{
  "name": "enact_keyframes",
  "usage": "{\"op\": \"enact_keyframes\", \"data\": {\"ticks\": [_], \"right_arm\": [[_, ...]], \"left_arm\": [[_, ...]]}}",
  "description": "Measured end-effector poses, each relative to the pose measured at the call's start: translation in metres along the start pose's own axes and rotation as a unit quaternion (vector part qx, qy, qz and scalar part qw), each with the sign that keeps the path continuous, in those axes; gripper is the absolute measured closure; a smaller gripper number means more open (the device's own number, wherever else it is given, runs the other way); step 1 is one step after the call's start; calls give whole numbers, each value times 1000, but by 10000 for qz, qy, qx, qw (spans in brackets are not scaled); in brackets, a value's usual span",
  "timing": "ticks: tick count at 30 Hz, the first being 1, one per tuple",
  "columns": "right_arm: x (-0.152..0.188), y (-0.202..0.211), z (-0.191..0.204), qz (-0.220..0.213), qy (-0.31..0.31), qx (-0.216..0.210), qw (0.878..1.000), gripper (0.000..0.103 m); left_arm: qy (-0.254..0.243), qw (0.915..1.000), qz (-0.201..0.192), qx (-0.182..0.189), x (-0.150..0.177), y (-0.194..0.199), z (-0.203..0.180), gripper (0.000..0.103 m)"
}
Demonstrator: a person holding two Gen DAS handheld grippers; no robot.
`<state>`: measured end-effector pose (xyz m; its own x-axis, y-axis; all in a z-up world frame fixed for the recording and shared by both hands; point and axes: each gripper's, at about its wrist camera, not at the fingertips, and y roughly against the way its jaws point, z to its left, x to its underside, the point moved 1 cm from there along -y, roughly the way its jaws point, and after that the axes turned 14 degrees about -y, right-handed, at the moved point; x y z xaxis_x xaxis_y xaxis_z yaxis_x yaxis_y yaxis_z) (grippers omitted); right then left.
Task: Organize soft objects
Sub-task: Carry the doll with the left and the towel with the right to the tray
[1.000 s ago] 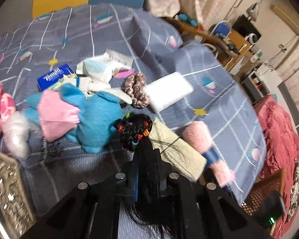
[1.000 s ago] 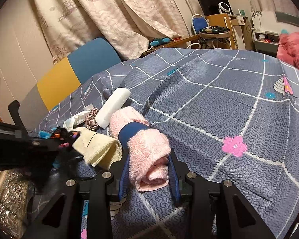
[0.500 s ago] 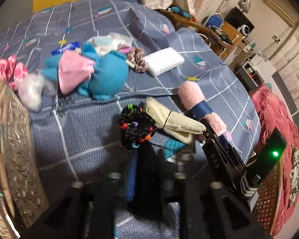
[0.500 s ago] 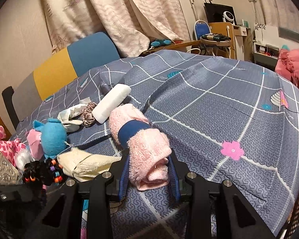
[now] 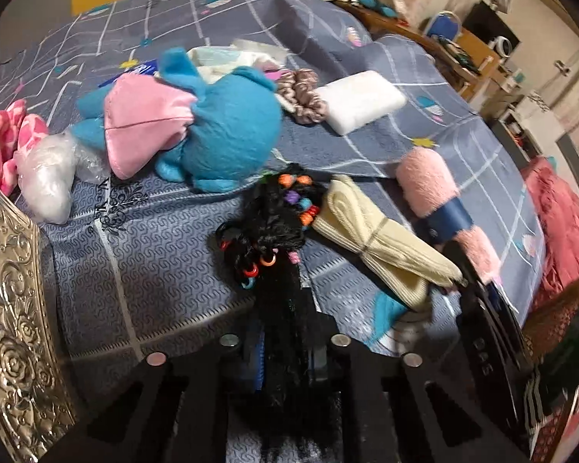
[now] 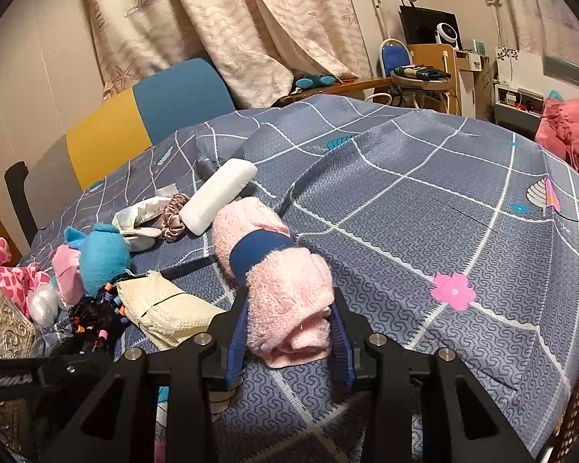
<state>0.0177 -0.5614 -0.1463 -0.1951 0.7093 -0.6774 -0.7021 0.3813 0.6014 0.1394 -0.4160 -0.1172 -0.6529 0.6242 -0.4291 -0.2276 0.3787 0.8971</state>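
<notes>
My left gripper [image 5: 283, 347] is shut on a black wig with coloured beads [image 5: 278, 223]; its hair hangs between the fingers above the bed. My right gripper [image 6: 289, 332] is shut on a rolled pink towel with a blue band [image 6: 274, 266], which also shows in the left wrist view [image 5: 440, 200]. A folded cream cloth [image 5: 382, 247] lies between them and shows in the right wrist view [image 6: 166, 308]. A blue plush toy with a pink patch [image 5: 197, 127] lies further back on the grey-blue bedspread [image 6: 424, 200].
An embossed metal box [image 5: 7, 308] stands at the left. A white pad [image 5: 359, 100], a brown scrunchie [image 5: 305, 92], a pink spotted plush [image 5: 0, 142] and a clear plastic bag [image 5: 46, 177] lie on the bed. A red blanket [image 5: 563, 216] is off the right edge.
My left gripper has pulled back toward the near edge with the wig, then eased forward again. The right gripper still holds the pink towel in the same place.
</notes>
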Motion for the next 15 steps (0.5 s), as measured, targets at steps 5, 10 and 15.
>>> {"op": "enact_keyframes", "data": {"ticks": [5,10,15], "right_arm": [[-3,0,5,145,104,79,9998,44],[-18,3,17,52,396,99,9992,35],[-30,-22,42,397,1297,645,9887,29]], "left_arm": [[-205,9990,-359,161,12,33,-1,92],[-239,9962,-694,464,21,70,1,93],[-328,9913,-1045,734,35,104,3,93]]}}
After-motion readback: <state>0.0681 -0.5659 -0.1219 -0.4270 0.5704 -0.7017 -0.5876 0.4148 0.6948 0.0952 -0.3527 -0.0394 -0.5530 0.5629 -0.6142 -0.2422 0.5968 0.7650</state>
